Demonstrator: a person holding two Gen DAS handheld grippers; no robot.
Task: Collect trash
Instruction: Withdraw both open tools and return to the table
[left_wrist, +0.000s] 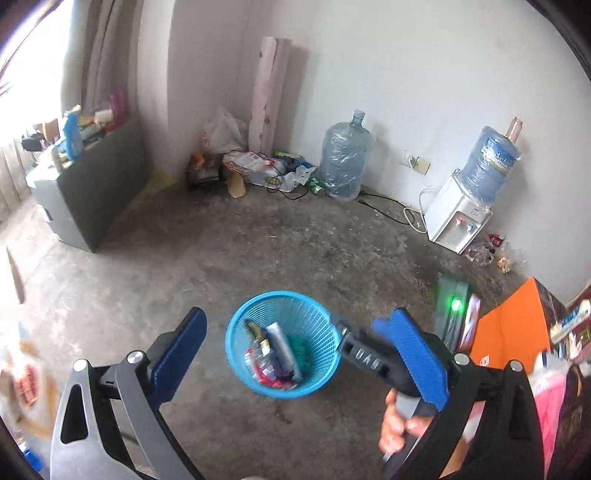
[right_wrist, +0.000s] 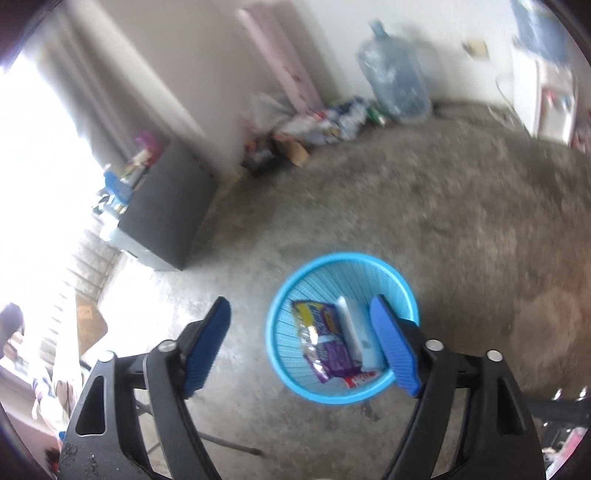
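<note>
Left wrist view looks down at a blue mesh wastebasket (left_wrist: 282, 343) standing on the bare concrete floor (left_wrist: 295, 251), with the left gripper (left_wrist: 299, 343) hanging above it, jaws spread wide and nothing between them. Inside the wastebasket lie a white tube (left_wrist: 284, 347), crumpled snack wrappers (left_wrist: 264, 363) and something teal (left_wrist: 301, 350). The right gripper (right_wrist: 299, 339) also hovers over the wastebasket, its jaws apart and empty; in its own blurred view a purple and yellow snack bag (right_wrist: 325, 339) and a white tube (right_wrist: 356, 332) sit in the wastebasket below. A hand (left_wrist: 400, 421) holds the right gripper's handle just beside the wastebasket's rim. Judging by this, both loads look dropped and the step in hand is pulling clear to fetch more. Done well, that means lifting straight up before swinging sideways, so neither finger clips the light rim and tips the wastebasket. More litter appears to wait well beyond the wastebasket, against the far wall: bags and papers (left_wrist: 258, 166) beside a large water jug (left_wrist: 343, 158), and wrappers (left_wrist: 487, 251) near the water dispenser (left_wrist: 458, 218). Keeping the jaws open on the way over would save time, and taking the thin plastic by a bunched fold should hold better than pinching a flat edge.
</note>
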